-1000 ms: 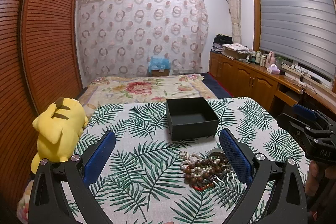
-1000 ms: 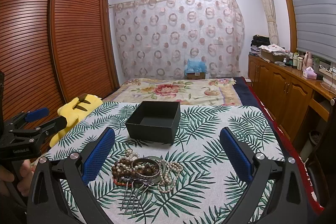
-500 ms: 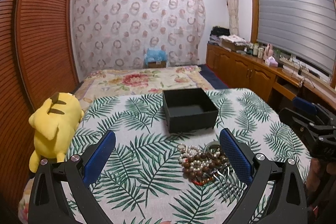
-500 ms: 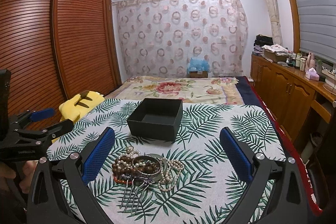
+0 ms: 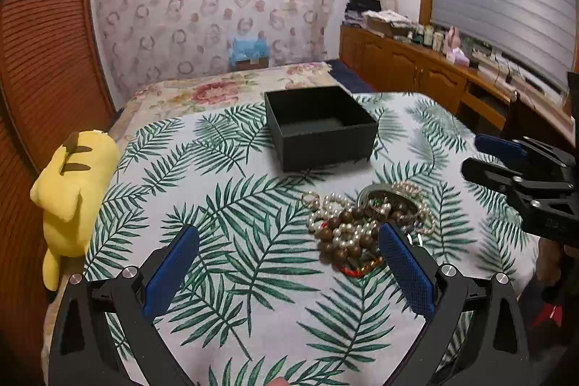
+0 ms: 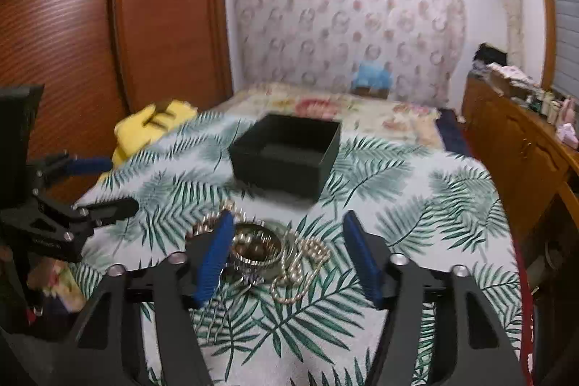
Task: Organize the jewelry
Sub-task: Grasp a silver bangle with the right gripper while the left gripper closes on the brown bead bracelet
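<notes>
A pile of jewelry lies on the leaf-print cloth: pearl strands, brown wooden beads, a metal bangle, a small ring and a red piece. An open, empty black box stands behind it, also in the right wrist view. My left gripper is open and empty, low over the cloth, its right finger beside the pile. My right gripper is open, its jaws closer together than before, with the bangle and pearls between the fingers. It shows in the left wrist view.
A yellow plush toy lies at the table's left edge. A bed with a floral cover is behind the table. A wooden cabinet runs along the right wall and a wardrobe stands at the left.
Both grippers have moved down and forward toward the pile. The right gripper's jaws have narrowed and now straddle the bangle and pearls. The right view is blurred with motion.
</notes>
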The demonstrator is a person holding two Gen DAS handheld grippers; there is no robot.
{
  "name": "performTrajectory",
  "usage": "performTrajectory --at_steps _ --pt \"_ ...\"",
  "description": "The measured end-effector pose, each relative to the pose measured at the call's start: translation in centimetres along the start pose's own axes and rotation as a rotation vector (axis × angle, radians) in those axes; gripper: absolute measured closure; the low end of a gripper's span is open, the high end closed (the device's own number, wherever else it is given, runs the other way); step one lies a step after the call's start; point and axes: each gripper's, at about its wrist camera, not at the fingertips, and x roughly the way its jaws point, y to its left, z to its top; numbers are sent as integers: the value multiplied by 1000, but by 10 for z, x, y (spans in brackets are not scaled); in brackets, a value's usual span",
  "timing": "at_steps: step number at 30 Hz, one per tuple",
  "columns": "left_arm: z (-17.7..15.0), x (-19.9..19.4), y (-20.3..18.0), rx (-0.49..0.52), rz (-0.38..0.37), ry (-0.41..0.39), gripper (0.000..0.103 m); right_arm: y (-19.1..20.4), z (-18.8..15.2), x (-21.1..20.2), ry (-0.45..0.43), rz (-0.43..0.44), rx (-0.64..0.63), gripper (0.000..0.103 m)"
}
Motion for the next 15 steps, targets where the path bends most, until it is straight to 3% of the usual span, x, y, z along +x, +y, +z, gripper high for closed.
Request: performTrajectory --at_steps 12,15 --pt "-16 22 5 25 -36 80 7 -7 -13 58 207 133 -19 86" --pt "-18 30 7 21 -52 93 7 -9 -10 70 247 166 -9 87"
